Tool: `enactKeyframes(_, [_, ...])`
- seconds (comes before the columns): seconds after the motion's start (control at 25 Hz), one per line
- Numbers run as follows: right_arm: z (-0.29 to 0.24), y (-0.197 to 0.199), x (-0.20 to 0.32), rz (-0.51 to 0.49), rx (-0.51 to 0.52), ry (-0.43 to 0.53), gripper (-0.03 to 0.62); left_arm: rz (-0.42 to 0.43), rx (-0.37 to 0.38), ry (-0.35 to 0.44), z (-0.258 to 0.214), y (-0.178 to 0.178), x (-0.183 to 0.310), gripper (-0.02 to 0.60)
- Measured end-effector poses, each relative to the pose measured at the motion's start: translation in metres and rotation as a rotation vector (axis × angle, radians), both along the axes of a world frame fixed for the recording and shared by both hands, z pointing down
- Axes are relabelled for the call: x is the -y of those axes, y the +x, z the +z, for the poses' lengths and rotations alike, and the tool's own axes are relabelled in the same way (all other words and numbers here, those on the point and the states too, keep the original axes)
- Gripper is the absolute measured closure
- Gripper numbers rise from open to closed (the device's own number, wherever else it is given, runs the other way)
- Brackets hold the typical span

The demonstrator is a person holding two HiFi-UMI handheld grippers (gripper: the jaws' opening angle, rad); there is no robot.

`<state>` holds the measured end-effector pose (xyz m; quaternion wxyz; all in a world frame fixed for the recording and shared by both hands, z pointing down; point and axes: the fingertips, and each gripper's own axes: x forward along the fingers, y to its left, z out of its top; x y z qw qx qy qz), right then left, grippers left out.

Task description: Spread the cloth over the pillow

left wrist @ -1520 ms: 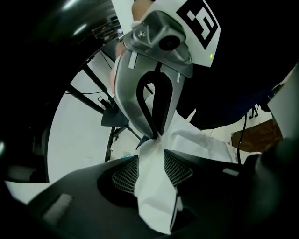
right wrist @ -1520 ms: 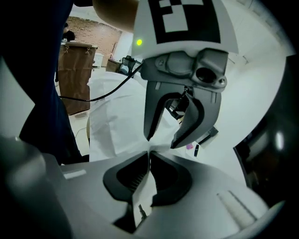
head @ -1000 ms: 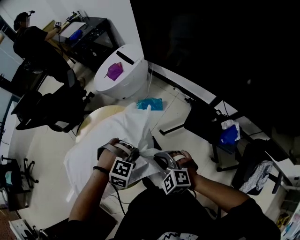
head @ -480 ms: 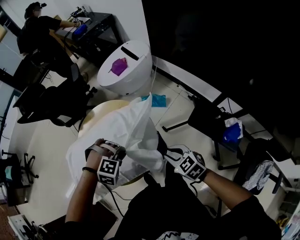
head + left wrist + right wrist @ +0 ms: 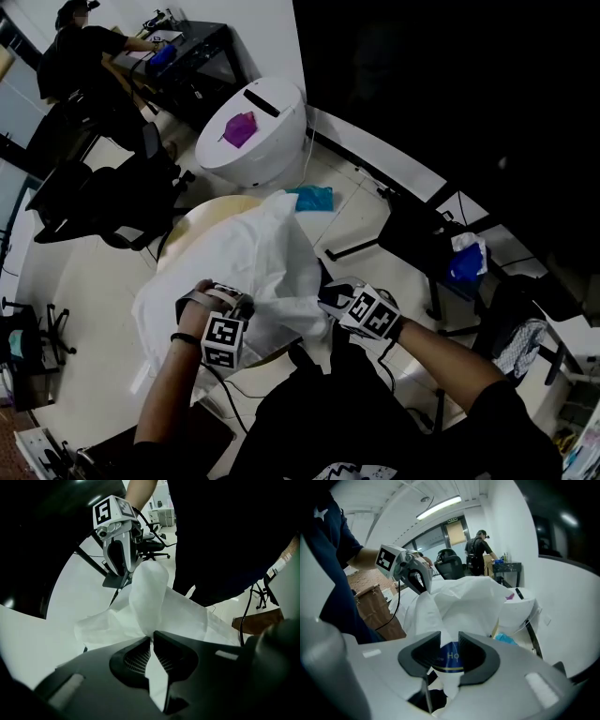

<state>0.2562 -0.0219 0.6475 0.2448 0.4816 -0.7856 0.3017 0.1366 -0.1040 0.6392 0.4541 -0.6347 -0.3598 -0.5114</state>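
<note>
- Head view: pinching the thin white fabric cloth (image 5: pixel 267 248) in the left gripper (image 5: pixel 244 303), draped partly over the cream rounded pillow (image 5: pixel 202 223), likely for pulling it flat; right gripper (image 5: pixel 326 298) close beside, both forearms bent inward.
- Left gripper view: clenched on a cloth fold, aimed steeply down, probably anchoring that edge.
- Right gripper view: just opened, released, with a blue-printed patch (image 5: pixel 450 660) of cloth lying slack between the jaws; tilted downward, perhaps for regripping.

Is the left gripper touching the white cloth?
Touching. The left gripper view shows the left gripper with its jaws closed tight on a fold of the white cloth.
</note>
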Motion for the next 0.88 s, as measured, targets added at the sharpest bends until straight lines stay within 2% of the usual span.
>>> enactKeyframes(0.16, [0.013, -0.019, 0.005, -0.094, -0.028, -0.031, 0.465, -0.011, 0.01, -0.003, 0.002, -0.004, -0.001, 0.557])
enactKeyframes(0.32, [0.025, -0.028, 0.012, -0.154, -0.117, -0.034, 0.465, -0.034, -0.003, -0.026, 0.004, -0.003, -0.003, 0.538])
enactKeyframes(0.68, [0.043, -0.034, 0.017, -0.15, -0.183, -0.067, 0.471, -0.061, -0.008, -0.044, 0.005, -0.006, -0.006, 0.52])
enactKeyframes(0.88, [0.036, -0.032, 0.013, -0.135, -0.248, -0.036, 0.512, -0.087, -0.016, -0.052, 0.004, -0.006, -0.005, 0.511])
